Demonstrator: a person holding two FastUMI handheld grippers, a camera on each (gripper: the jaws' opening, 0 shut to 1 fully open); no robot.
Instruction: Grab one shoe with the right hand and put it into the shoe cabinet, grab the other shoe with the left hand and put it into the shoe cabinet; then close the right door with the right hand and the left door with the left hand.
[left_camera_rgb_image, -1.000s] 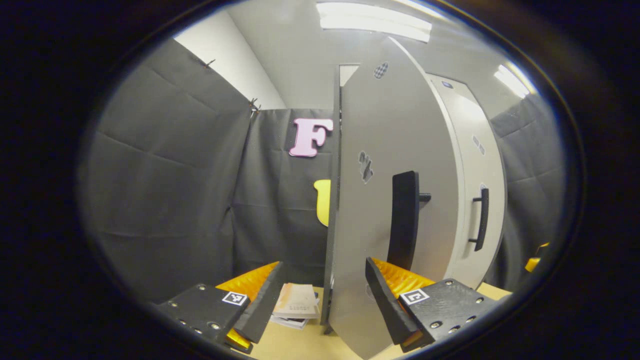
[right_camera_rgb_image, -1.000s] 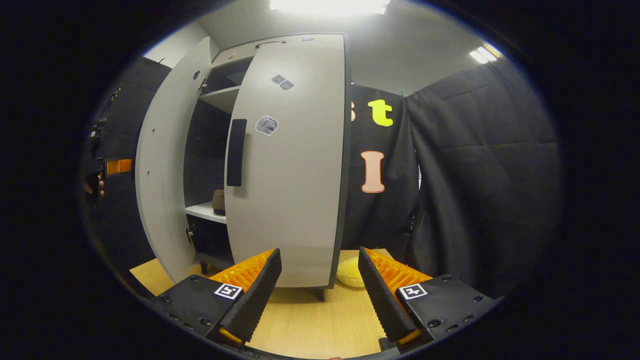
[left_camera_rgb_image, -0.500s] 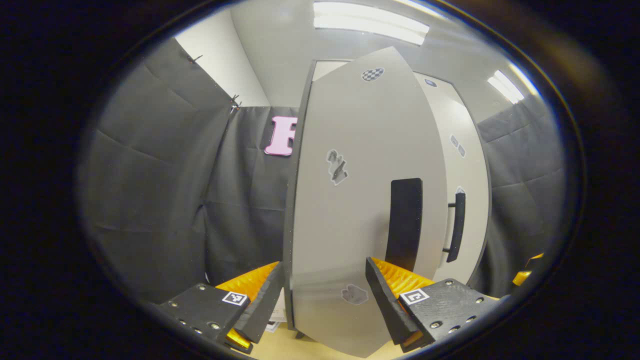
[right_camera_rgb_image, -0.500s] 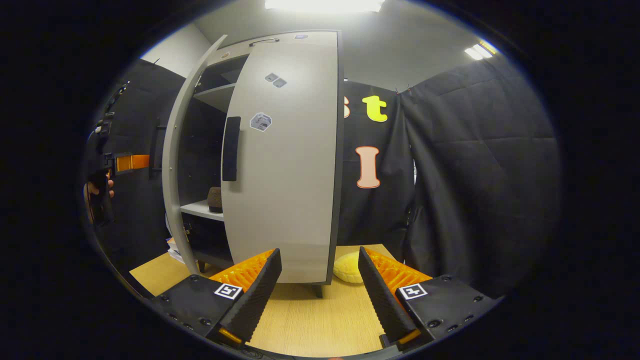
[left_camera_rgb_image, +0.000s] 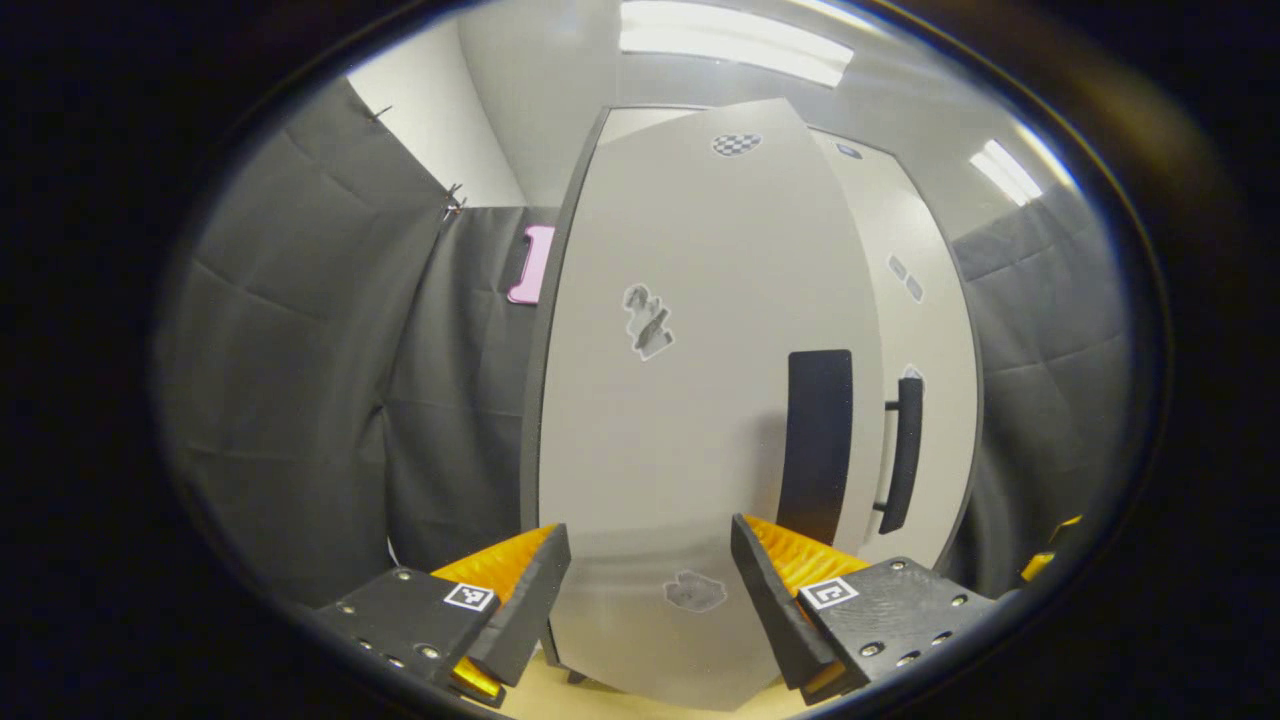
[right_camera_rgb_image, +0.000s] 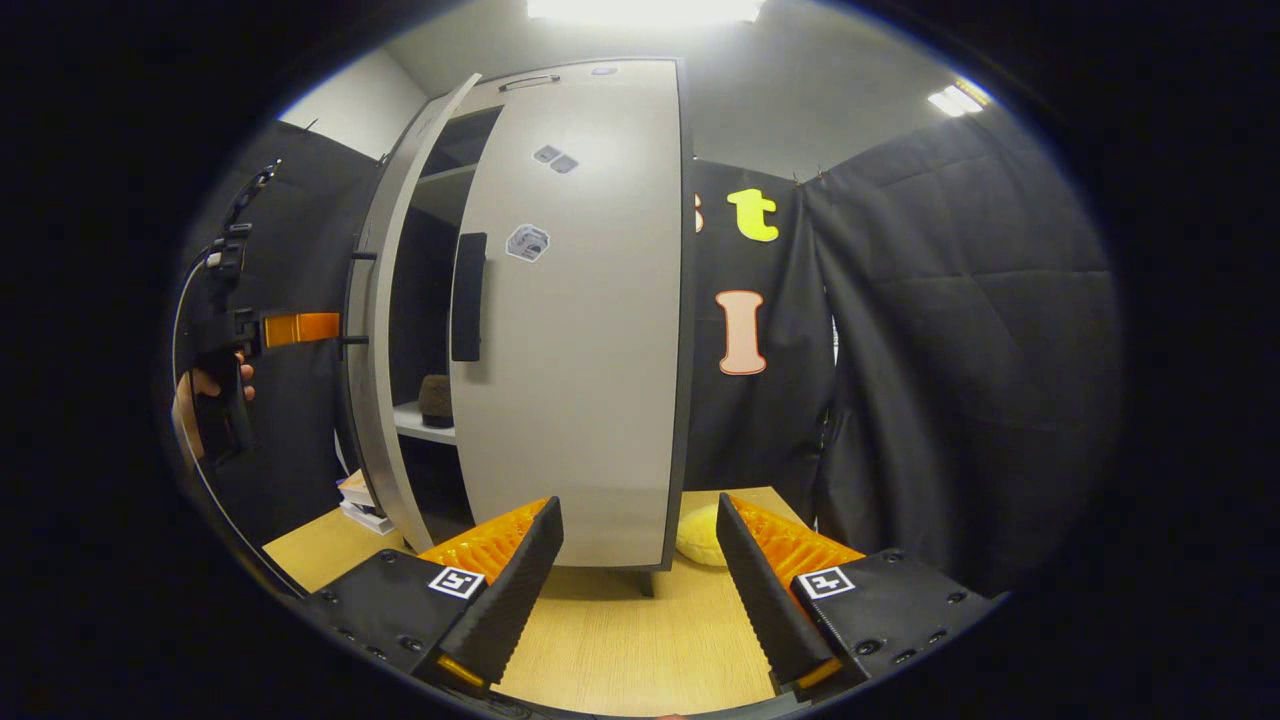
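Since a second ago the left door (left_camera_rgb_image: 700, 400) has swung much nearer to shut: in the left gripper view it now faces me broadly, where before I saw it edge-on. My left hand-held gripper (left_camera_rgb_image: 650, 600) hangs wide open just before it, gripping nothing. My right hand-held gripper (right_camera_rgb_image: 640, 590) is equally spread and empty over the wooden surface (right_camera_rgb_image: 630, 640). The right door (right_camera_rgb_image: 580, 330) stands closed on the shoe cabinet (right_camera_rgb_image: 560, 80). Through the remaining gap, one shoe (right_camera_rgb_image: 435, 400) sits on a shelf (right_camera_rgb_image: 425, 425), mostly hidden, so its heading is unclear. A yellow object (right_camera_rgb_image: 700, 535) lies half-hidden behind the cabinet's right corner.
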